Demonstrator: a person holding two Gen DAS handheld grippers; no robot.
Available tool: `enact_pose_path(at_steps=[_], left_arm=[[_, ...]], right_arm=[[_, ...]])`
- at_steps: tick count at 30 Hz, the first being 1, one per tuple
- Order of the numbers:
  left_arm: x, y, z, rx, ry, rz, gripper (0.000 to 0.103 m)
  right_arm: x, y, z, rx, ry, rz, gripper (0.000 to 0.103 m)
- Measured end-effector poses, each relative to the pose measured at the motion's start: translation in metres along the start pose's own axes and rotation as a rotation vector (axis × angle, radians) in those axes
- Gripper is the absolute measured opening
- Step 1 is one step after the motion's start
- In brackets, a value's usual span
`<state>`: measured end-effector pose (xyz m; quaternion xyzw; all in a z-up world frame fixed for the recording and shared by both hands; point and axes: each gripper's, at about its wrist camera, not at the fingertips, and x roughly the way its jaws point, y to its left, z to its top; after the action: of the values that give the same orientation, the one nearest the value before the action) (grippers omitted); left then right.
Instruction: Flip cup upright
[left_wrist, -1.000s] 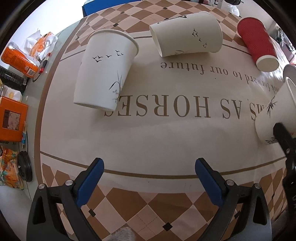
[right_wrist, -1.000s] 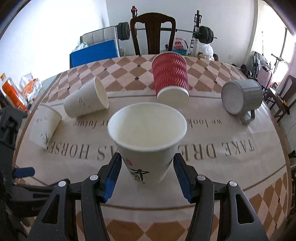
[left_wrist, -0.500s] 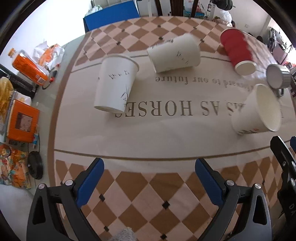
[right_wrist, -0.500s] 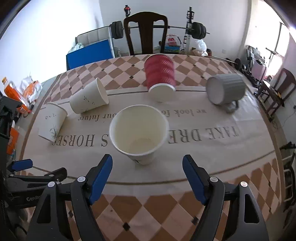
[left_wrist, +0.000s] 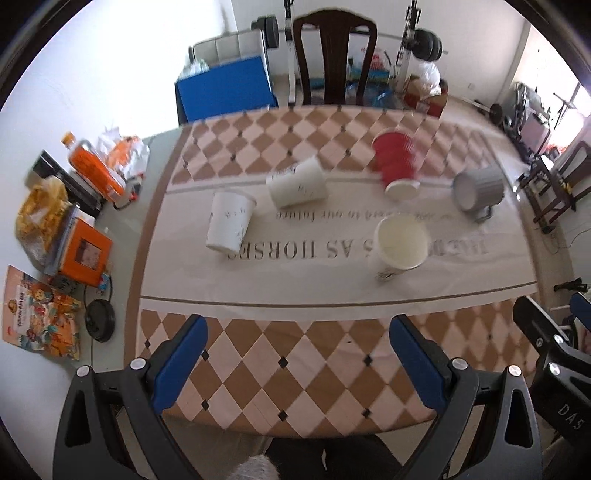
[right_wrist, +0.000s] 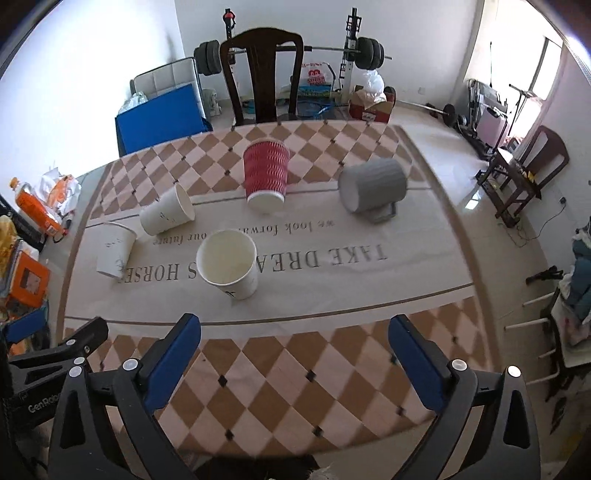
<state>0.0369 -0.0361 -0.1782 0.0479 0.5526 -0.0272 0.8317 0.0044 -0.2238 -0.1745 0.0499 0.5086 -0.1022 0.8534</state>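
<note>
Standing upright: white paper cup (right_wrist: 231, 267), mouth up, on the printed lettering of the tablecloth (right_wrist: 369, 295), touched by neither tool
Right gripper (right_wrist: 293, 360): blue-padded jaws spread wide with nothing between them, over the checkered near border, well back from the upright cup
Left gripper (left_wrist: 297, 360): jaws likewise spread wide and bare, over the same near border; the upright cup (left_wrist: 400, 245) sits ahead and to its right
Bird-print cup (right_wrist: 115, 253): resting on the cloth's left side, wide mouth toward the far end, small base nearer the camera
Second white cup (right_wrist: 168, 215): on its side just beyond the bird-print cup, mouth pointing right
Red ribbed cup (right_wrist: 266, 175): rim down, white base facing the camera, past the upright cup
Grey mug (right_wrist: 373, 186): on its side to the right of the red cup, handle against the cloth
Left table edge: orange bottle (left_wrist: 94, 168) and orange box (left_wrist: 85, 253) beside the cloth
Far side: dark wooden chair (right_wrist: 264, 75)
</note>
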Motion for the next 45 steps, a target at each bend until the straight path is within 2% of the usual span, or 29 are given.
enact_pose_path(at_steps=[3, 9, 22, 31, 45], left_arm=[[-0.034, -0.002, 0.002, -0.014, -0.037, -0.012, 0.100], [-0.090, 0.001, 0.002, -0.042, -0.103, 0.013, 0.100], [-0.146, 0.002, -0.002, -0.078, -0.140, -0.005, 0.100], [-0.159, 0.006, -0.004, -0.083, -0.157, 0.011, 0.100], [-0.161, 0.002, -0.009, -0.098, -0.144, 0.019, 0.100]], right_arm=[[-0.034, -0.007, 0.007, -0.011, -0.017, -0.009, 0.103], [-0.095, -0.016, 0.018, -0.007, -0.055, -0.003, 0.103], [-0.176, -0.024, 0.025, -0.015, -0.100, 0.036, 0.103], [-0.201, -0.025, 0.024, -0.015, -0.123, 0.036, 0.103], [-0.199, -0.024, 0.023, -0.026, -0.105, 0.039, 0.103]])
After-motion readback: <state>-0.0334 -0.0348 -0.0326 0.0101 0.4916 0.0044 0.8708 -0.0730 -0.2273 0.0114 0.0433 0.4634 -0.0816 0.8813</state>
